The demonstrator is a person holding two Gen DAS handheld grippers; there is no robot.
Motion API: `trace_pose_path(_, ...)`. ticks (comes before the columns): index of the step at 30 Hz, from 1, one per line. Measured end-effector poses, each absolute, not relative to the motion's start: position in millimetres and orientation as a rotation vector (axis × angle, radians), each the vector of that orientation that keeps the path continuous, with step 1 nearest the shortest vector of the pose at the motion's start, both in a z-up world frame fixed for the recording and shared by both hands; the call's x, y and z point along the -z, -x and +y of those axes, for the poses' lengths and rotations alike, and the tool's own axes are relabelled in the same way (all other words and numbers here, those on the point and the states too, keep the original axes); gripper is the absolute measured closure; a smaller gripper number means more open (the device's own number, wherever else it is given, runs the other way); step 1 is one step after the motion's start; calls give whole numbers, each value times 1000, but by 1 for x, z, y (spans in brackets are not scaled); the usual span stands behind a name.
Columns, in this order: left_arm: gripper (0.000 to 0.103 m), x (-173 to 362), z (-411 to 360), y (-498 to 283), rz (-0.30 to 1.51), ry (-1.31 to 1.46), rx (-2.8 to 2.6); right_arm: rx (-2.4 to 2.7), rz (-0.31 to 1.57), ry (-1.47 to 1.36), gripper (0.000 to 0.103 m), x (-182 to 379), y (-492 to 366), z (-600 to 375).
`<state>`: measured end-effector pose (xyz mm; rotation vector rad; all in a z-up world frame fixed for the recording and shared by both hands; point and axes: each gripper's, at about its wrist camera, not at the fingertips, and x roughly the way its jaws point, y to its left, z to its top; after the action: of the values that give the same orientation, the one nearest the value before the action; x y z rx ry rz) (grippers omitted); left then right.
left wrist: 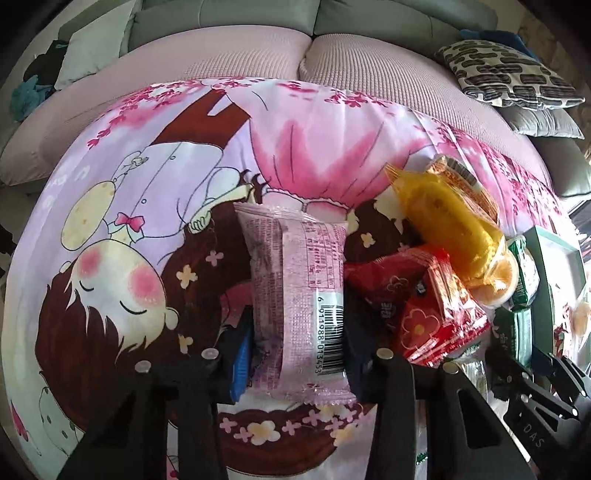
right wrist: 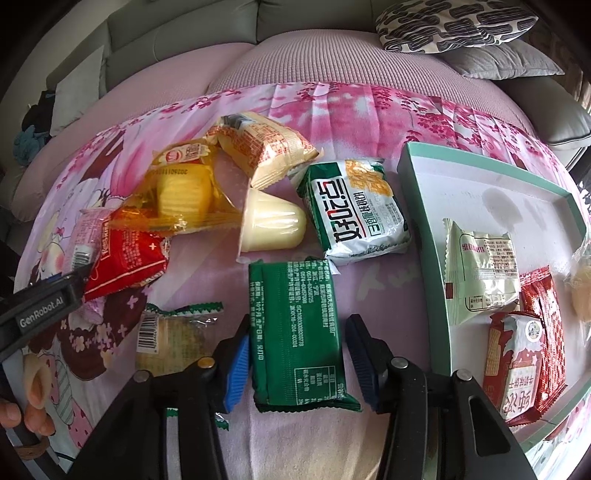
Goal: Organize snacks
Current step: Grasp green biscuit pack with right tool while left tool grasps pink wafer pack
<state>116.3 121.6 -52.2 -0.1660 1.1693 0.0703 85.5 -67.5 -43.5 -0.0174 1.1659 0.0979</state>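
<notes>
A pink snack packet (left wrist: 295,280) with a barcode lies lengthwise between the fingers of my left gripper (left wrist: 295,325), and both pads press its long sides. It rests on the printed pink cloth (left wrist: 110,229). In the right wrist view my right gripper (right wrist: 300,321) is shut on a dark green packet (right wrist: 295,325), printed side up, flat on the cloth. The left gripper (right wrist: 55,295) shows at that view's left edge with the pink packet (right wrist: 85,236). The teal-rimmed white tray (right wrist: 421,206) lies to the right of the green packet.
A loose heap sits behind the grippers: a red packet (right wrist: 125,258), a yellow packet (right wrist: 181,192), a pale jelly cup (right wrist: 273,225), a green-and-white packet (right wrist: 354,210) and a clear cracker packet (right wrist: 170,332). The tray holds several packets (right wrist: 480,266). A patterned cushion (right wrist: 454,22) lies on the sofa behind.
</notes>
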Motion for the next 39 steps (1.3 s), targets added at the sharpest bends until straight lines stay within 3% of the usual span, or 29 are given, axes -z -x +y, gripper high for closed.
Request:
trace_pose_path(10,62,49,117,-113,1173,228,-72,-102,1154,21,60,42,-83,-69)
trace_pose_path(28,63,7,89,-105,1092,234,-28,-136,1093,-84,61,12,-71,-97)
trace_pose_path(39,63,-31,23,-104,1015,204,129,-73,1008,-181,61,-21,-67,-149)
